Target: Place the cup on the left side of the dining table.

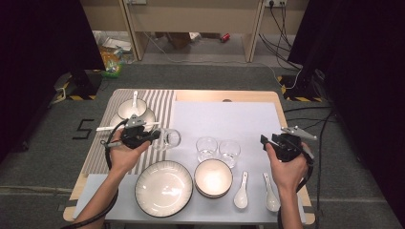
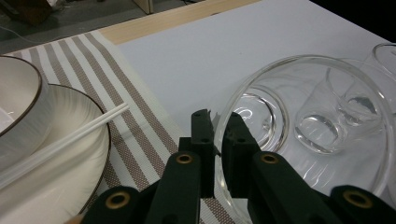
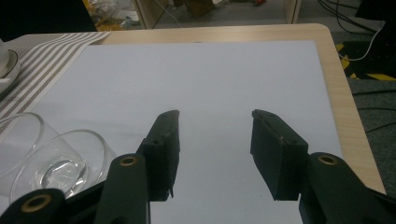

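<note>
My left gripper (image 1: 155,136) is shut on the rim of a clear glass (image 1: 170,138), held tipped on its side over the edge between the striped mat (image 1: 165,102) and the grey mat (image 1: 224,119). In the left gripper view the jaws pinch the rim of the glass (image 2: 254,116) at my left gripper (image 2: 217,135), one jaw inside and one outside. My right gripper (image 1: 265,141) hovers over the grey mat's right side, open with nothing between its jaws, as the right gripper view shows at my right gripper (image 3: 215,114).
Two more glasses (image 1: 206,148) (image 1: 229,151) stand mid-table. In front are a ribbed plate (image 1: 164,187), a bowl (image 1: 213,177) and two white spoons (image 1: 241,191) (image 1: 271,193). On the striped mat a bowl with a spoon (image 1: 133,109) sits on a plate, with white chopsticks (image 1: 111,127).
</note>
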Demonstrator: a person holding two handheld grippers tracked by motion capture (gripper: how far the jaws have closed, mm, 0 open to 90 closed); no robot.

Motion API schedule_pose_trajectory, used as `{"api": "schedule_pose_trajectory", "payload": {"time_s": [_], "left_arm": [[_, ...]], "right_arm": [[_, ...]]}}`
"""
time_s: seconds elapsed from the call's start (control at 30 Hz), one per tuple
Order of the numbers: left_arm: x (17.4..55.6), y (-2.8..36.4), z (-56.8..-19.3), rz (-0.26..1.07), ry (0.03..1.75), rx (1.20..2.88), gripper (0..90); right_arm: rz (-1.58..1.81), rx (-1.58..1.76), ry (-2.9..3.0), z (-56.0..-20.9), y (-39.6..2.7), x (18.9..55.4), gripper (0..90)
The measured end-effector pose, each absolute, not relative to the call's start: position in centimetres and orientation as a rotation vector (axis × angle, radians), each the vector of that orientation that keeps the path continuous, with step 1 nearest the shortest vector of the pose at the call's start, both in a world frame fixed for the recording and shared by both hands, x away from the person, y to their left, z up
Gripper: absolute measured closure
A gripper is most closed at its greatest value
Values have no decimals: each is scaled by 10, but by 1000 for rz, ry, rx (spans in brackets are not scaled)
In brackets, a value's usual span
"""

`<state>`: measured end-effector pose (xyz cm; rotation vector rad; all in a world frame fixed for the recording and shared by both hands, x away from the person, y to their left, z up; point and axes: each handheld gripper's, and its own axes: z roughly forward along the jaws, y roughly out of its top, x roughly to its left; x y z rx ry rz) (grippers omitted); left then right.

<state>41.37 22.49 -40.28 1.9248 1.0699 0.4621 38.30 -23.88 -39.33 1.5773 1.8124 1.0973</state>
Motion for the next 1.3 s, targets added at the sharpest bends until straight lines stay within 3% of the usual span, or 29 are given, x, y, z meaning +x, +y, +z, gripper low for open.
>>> {"api": "schedule_pose_trajectory", "payload": {"time_s": [1.3], "left_arm": [[406,270,-399,535,1161,1904,842]], "right_arm": [[1094,1574,1821,-394,-236,384,526]]}}
